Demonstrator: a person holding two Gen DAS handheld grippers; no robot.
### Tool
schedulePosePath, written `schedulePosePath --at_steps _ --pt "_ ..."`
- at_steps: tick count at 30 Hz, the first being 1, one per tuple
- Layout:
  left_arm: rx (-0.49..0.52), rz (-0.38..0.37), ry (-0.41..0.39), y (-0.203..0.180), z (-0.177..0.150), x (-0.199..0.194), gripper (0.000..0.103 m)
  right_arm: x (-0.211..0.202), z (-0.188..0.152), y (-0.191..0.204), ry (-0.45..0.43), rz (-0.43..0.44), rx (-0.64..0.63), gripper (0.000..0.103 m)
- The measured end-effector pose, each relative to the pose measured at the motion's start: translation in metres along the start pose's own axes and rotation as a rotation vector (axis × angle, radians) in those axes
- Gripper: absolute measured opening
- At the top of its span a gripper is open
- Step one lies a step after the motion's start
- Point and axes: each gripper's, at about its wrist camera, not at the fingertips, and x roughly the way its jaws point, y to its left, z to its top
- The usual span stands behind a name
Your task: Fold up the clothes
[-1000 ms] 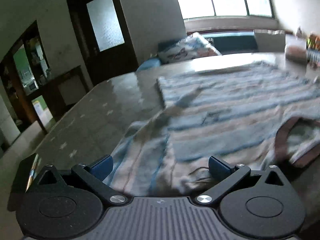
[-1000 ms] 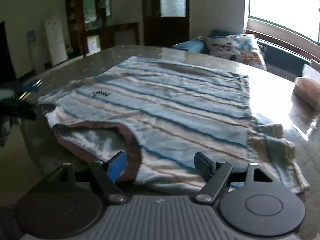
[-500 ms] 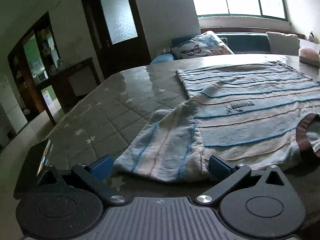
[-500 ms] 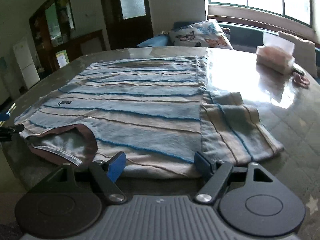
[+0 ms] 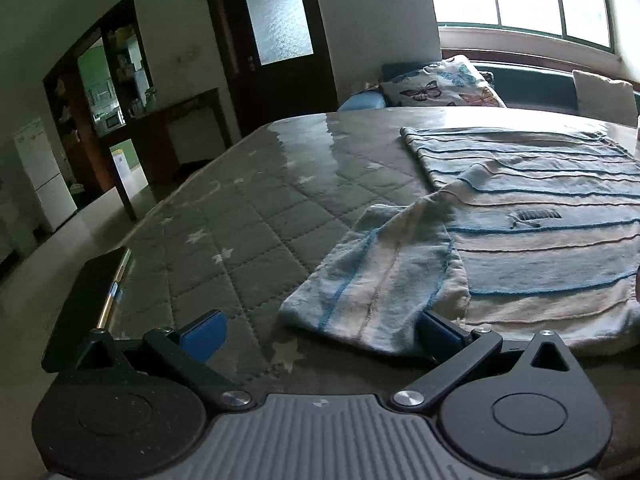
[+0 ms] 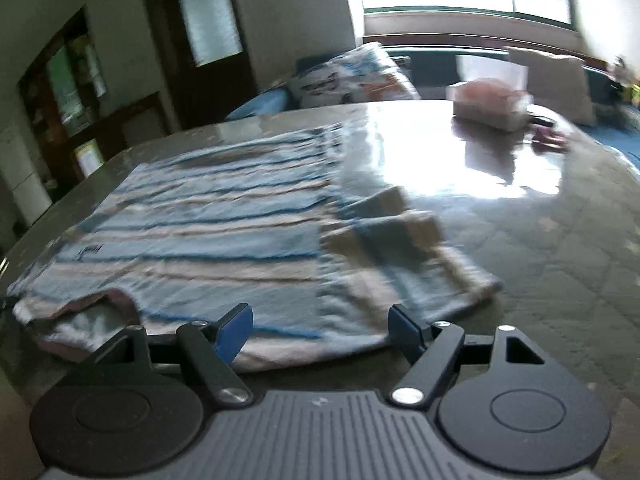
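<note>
Both views slid outward since a second ago: left gripper [image 5: 320, 330] lower-centre by left sleeve, right gripper [image 6: 320, 326] by right sleeve. Fingers wide open, empty. Blue-and-beige striped knit shirt [image 6: 224, 236] flat mid-frame on quilted grey desk [image 5: 248, 216]. Guessing sleeve folds next.

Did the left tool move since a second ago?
Yes. The left tool slid leftward along the table edge: the striped shirt's sleeve now lies by its right finger, the collar almost out of view.

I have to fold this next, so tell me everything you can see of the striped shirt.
The striped shirt is a soft knit in pale blue and cream bands with thin blue lines, a small dark chest logo and a brownish collar. It lies flat, face up, on the quilted table cover, both short sleeves spread. No gripper pad presses on it.
</note>
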Motion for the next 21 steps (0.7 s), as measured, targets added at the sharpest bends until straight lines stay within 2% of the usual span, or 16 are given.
schedulePosePath --at_steps 4,6,10,12,13,14,15,21 --pt "0.022 0.020 -0.022 -0.003 0.005 -0.003 0.103 0.000 0.004 -0.022 -0.022 -0.104 0.058 0.070" --pt "0.013 0.021 -0.030 -0.002 0.010 -0.005 0.103 0.003 0.005 -0.031 -0.026 -0.155 0.069 0.061" --pt "0.009 0.020 -0.051 -0.002 0.019 -0.010 0.103 0.007 0.006 -0.038 -0.035 -0.200 0.087 0.046" --pt "0.013 0.014 -0.052 -0.006 0.022 -0.011 0.103 0.009 0.006 -0.038 -0.042 -0.214 0.091 0.028" --pt "0.014 0.010 -0.055 -0.008 0.023 -0.011 0.103 0.010 0.006 -0.038 -0.043 -0.225 0.091 0.024" --pt "0.015 0.005 -0.058 -0.010 0.024 -0.012 0.103 0.010 0.007 -0.039 -0.046 -0.229 0.095 0.013" --pt "0.015 -0.002 -0.061 -0.013 0.025 -0.012 0.103 0.009 0.007 -0.041 -0.048 -0.220 0.108 0.008" --pt "0.024 -0.047 -0.102 -0.031 0.037 -0.017 0.103 -0.010 0.021 -0.030 -0.112 -0.159 0.090 0.005"
